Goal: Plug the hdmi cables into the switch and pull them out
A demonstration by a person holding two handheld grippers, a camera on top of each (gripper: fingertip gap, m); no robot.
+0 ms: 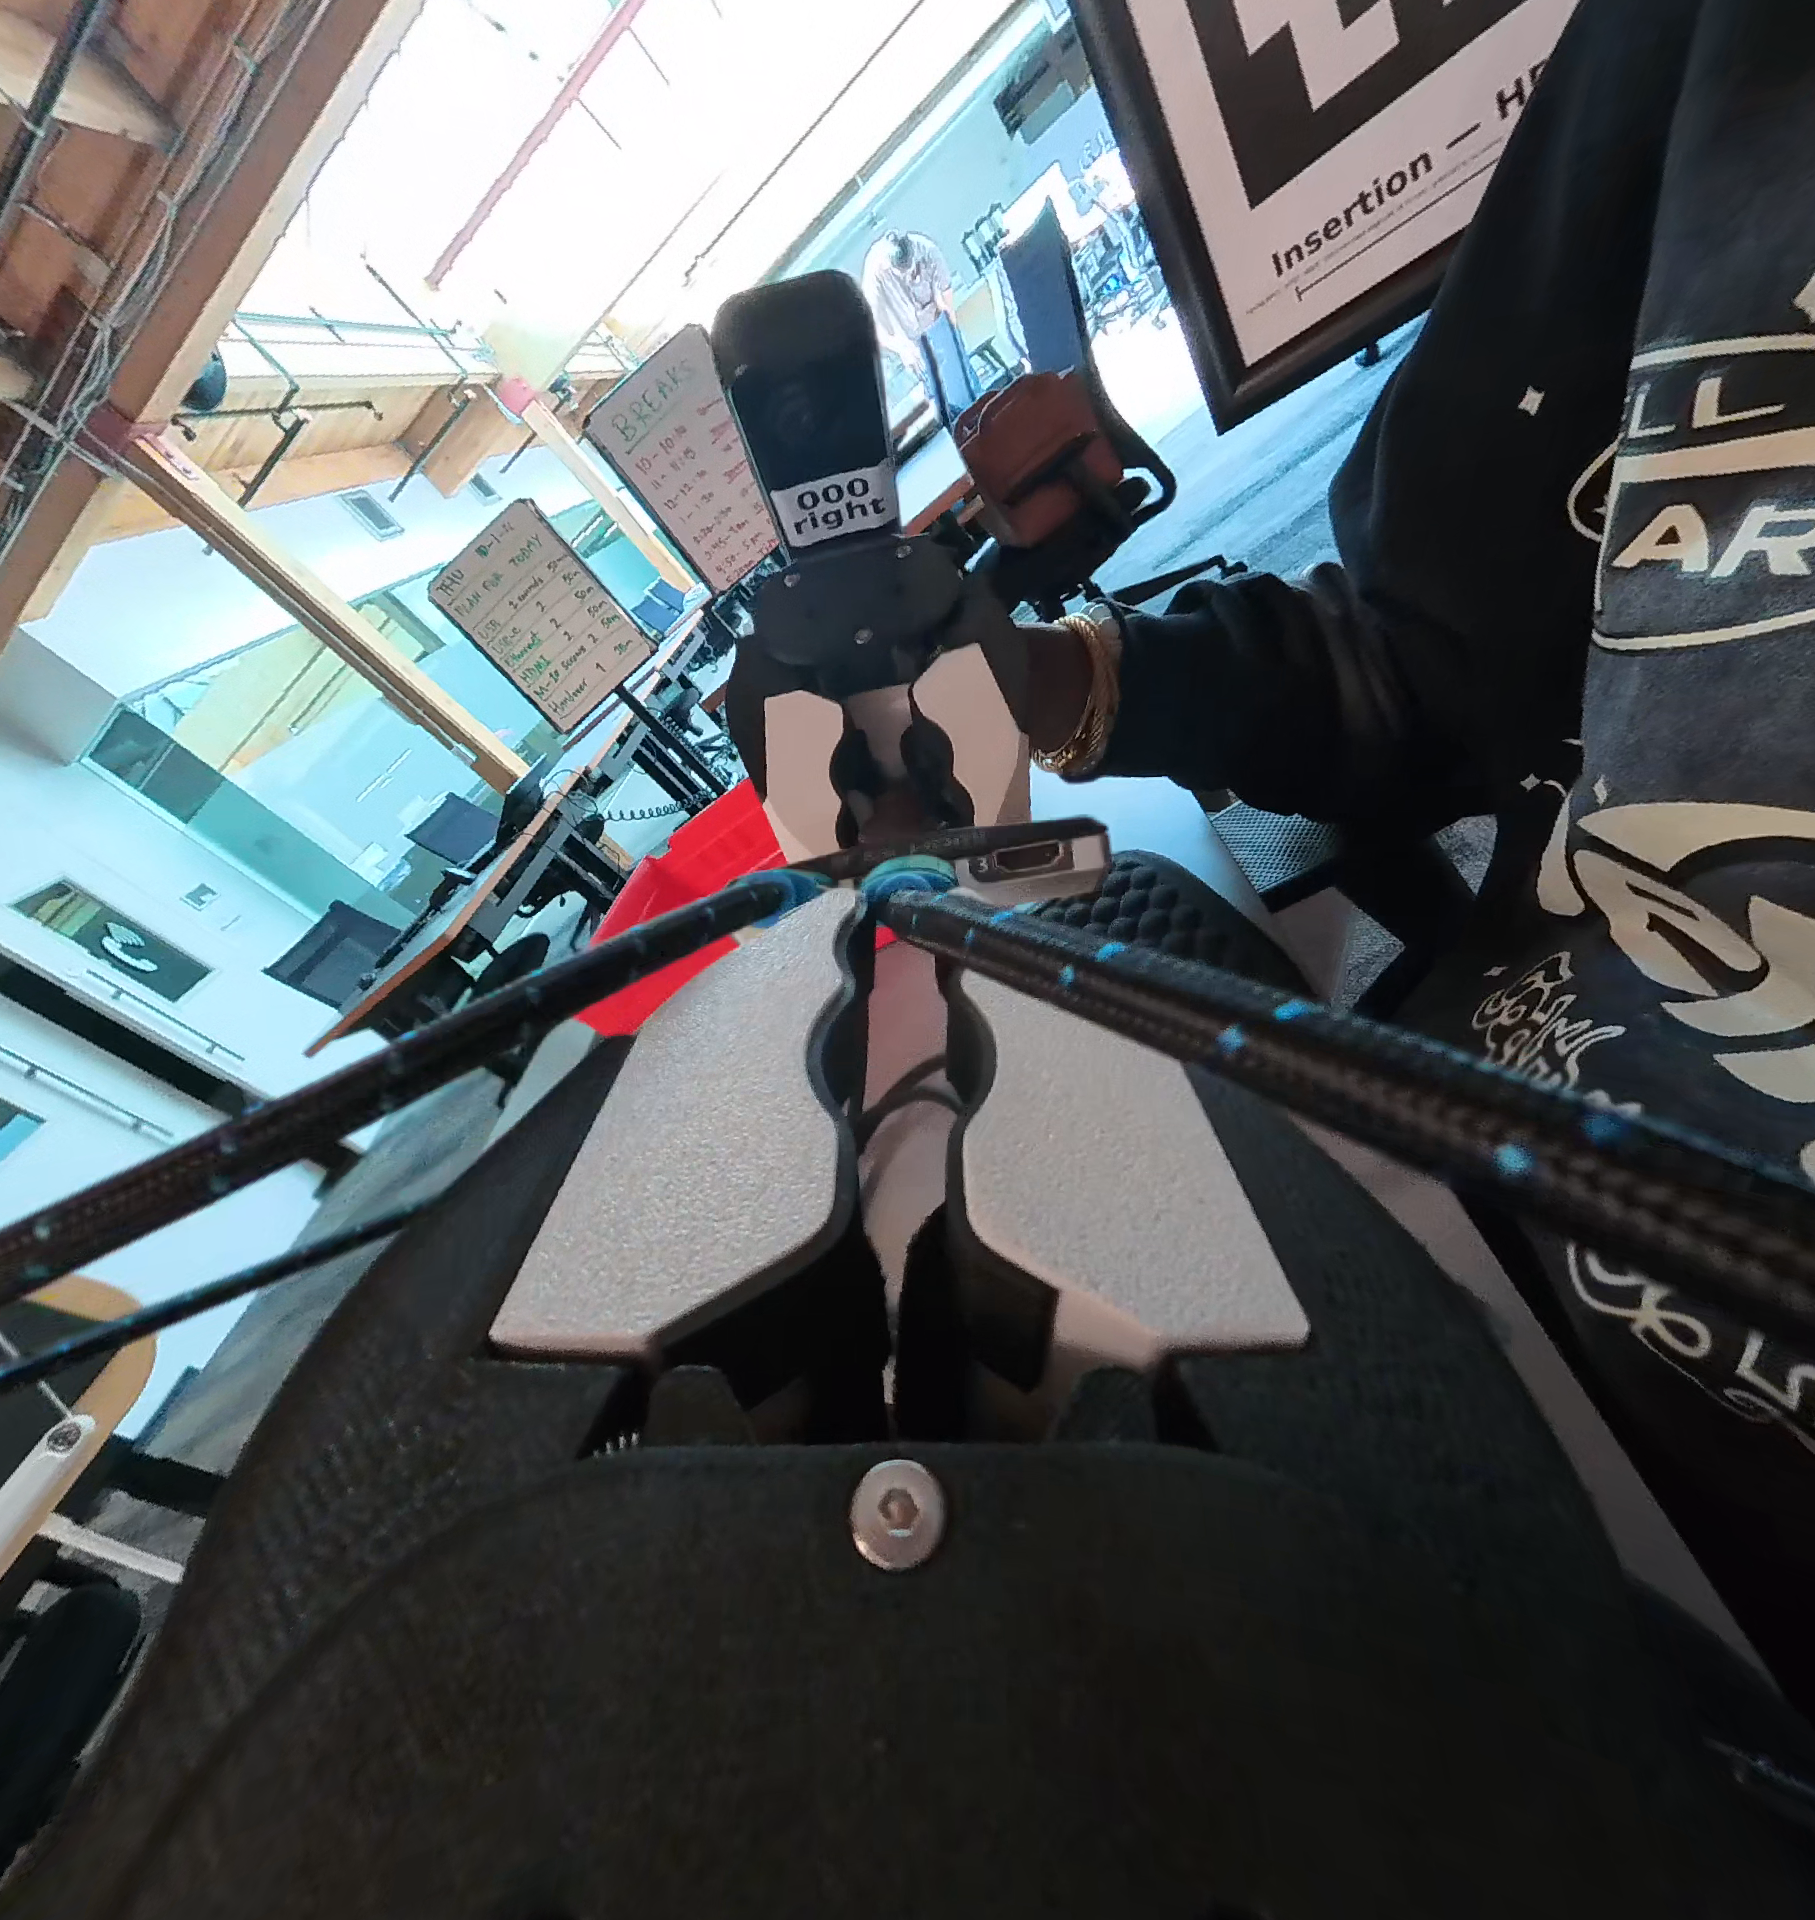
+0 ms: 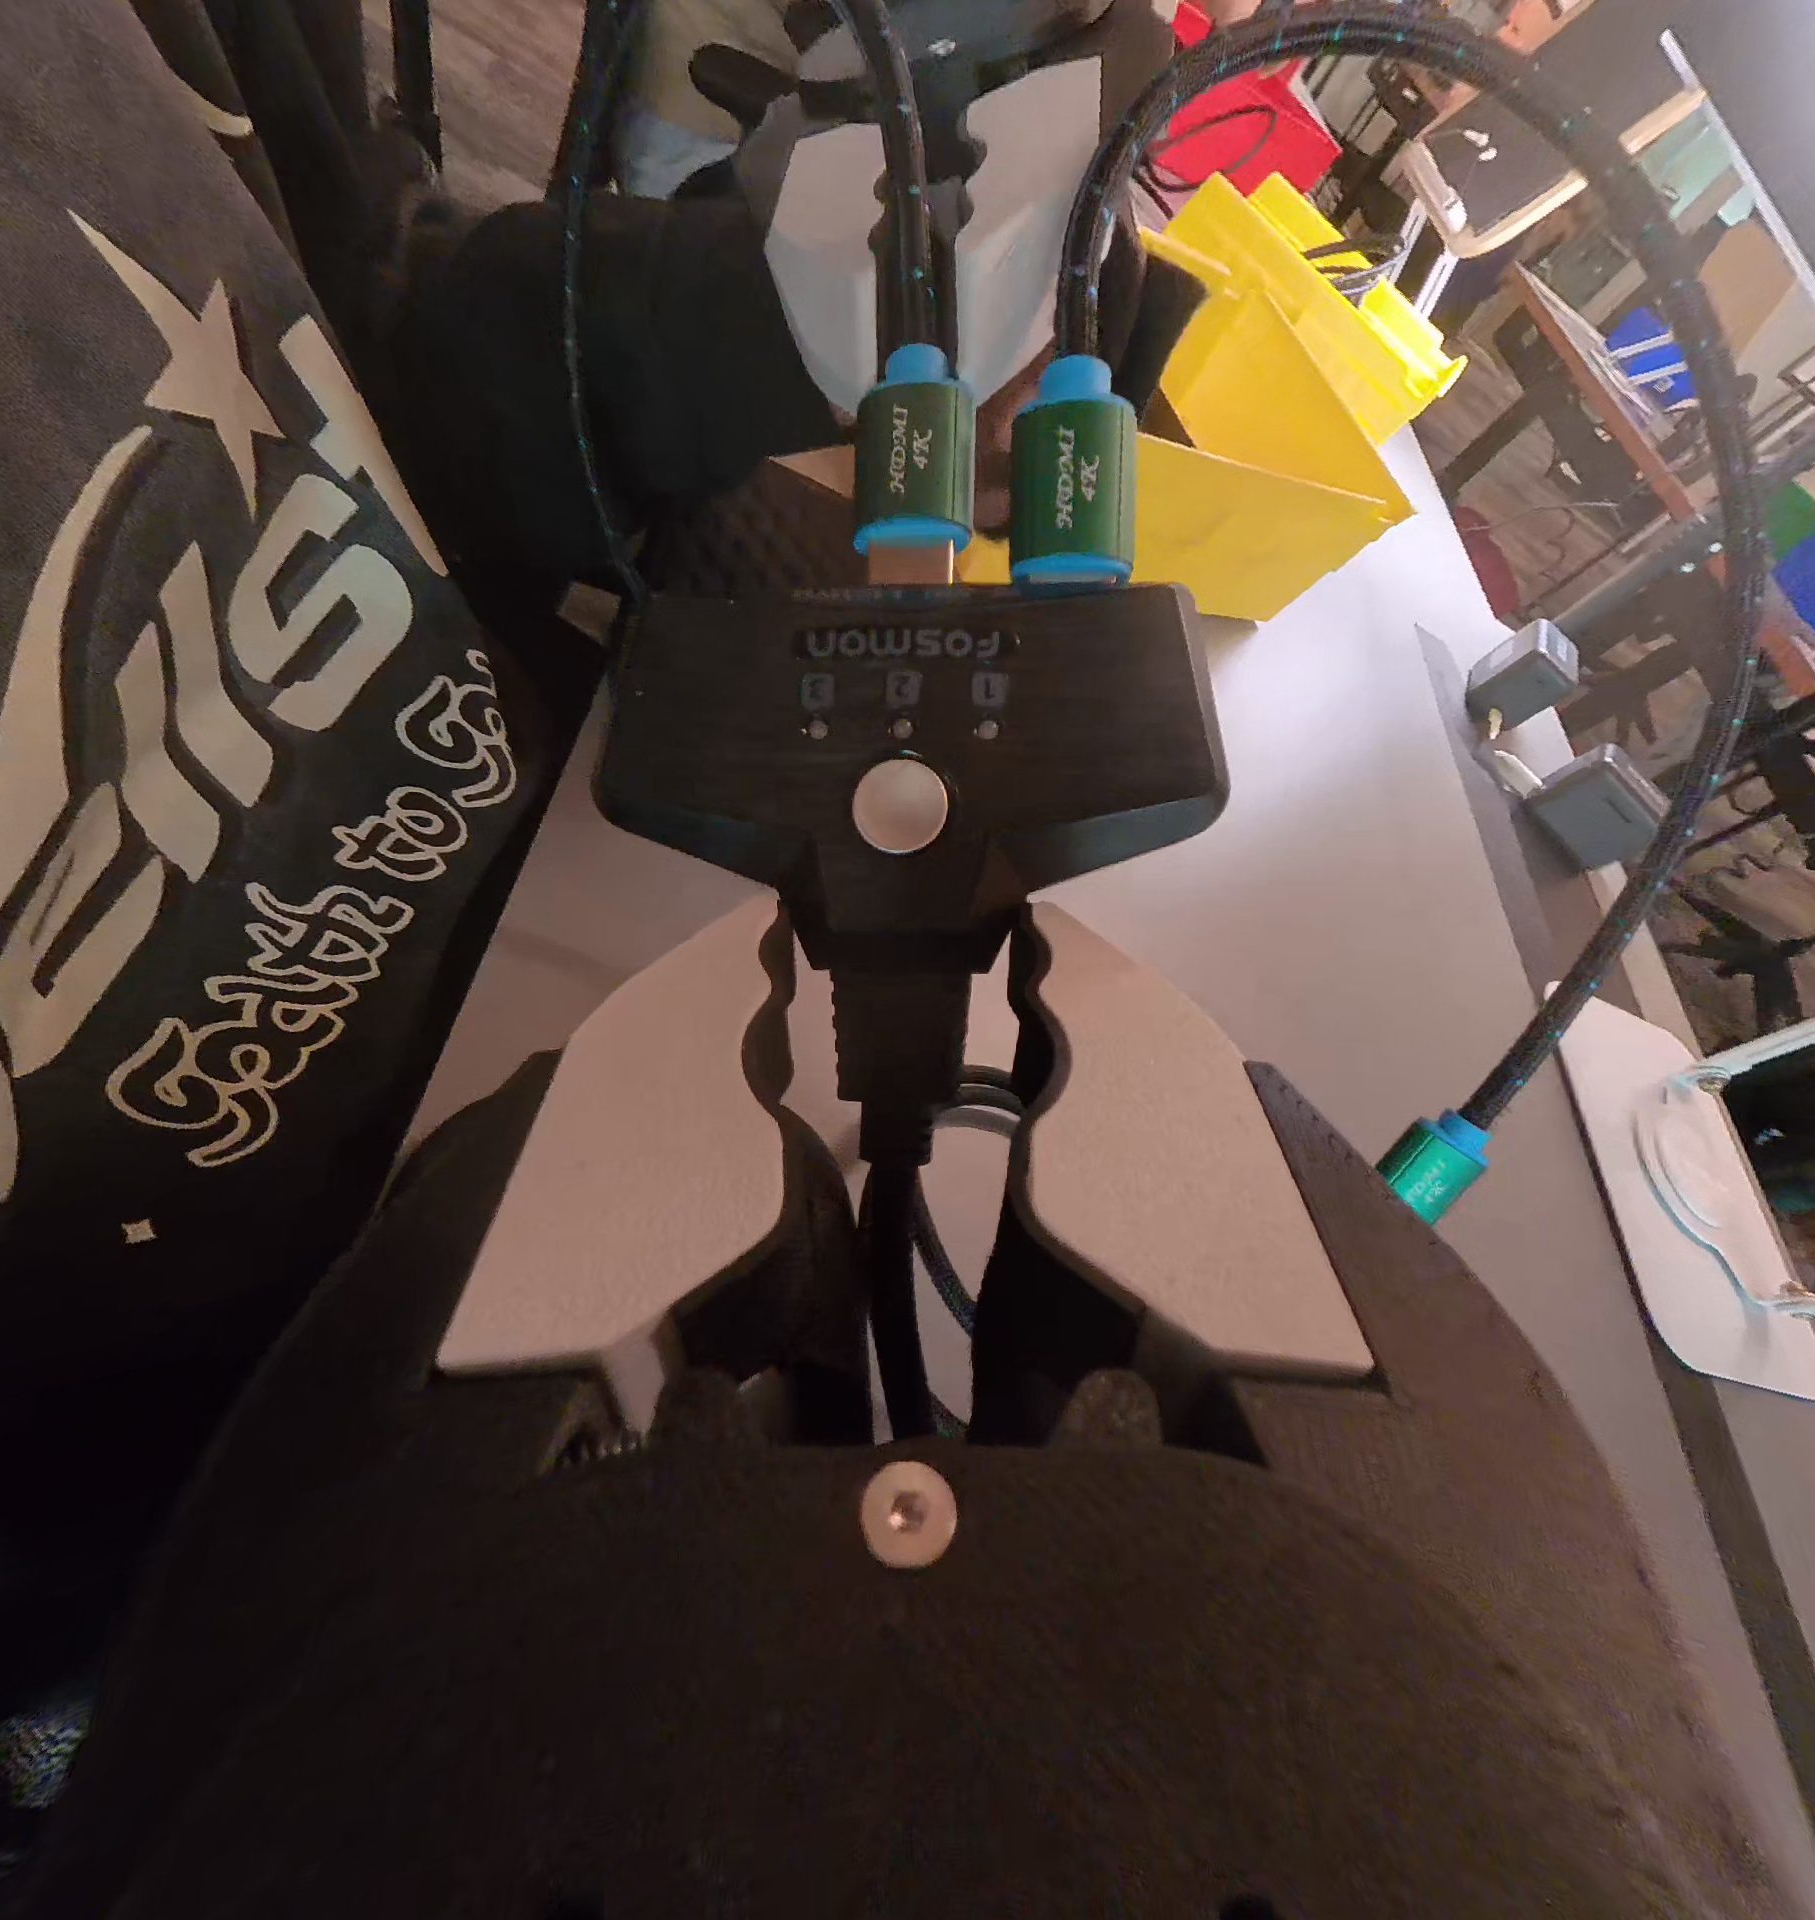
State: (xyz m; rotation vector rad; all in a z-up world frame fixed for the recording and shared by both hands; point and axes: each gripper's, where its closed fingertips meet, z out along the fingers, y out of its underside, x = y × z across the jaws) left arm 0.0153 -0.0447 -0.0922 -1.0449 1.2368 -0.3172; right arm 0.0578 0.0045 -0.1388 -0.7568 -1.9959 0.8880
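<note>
The black HDMI switch (image 2: 908, 717) is held above the grey table (image 2: 1350, 883). My right gripper (image 2: 908, 935) is shut on its narrow tail end. Two green HDMI plugs with blue rings sit in its far side. The right plug (image 2: 1069, 478) is fully in. The middle plug (image 2: 913, 462) is partly out, with gold metal showing. My left gripper (image 1: 859, 925) faces the switch (image 1: 1028, 857) and is shut around that middle plug (image 1: 913, 883); its white fingers (image 2: 830, 249) show behind the plugs. The third port (image 1: 1033, 857) is empty. The right gripper also shows in the left wrist view (image 1: 887, 800).
A third green plug (image 2: 1428, 1179) lies loose on the table at the right, its braided cable (image 2: 1734, 623) arching overhead. Yellow bins (image 2: 1287, 416) and a red bin (image 2: 1246, 125) stand behind the switch. Grey adapters (image 2: 1526, 675) lie at the table edge. A person's dark sweatshirt (image 2: 155, 623) is close on the left.
</note>
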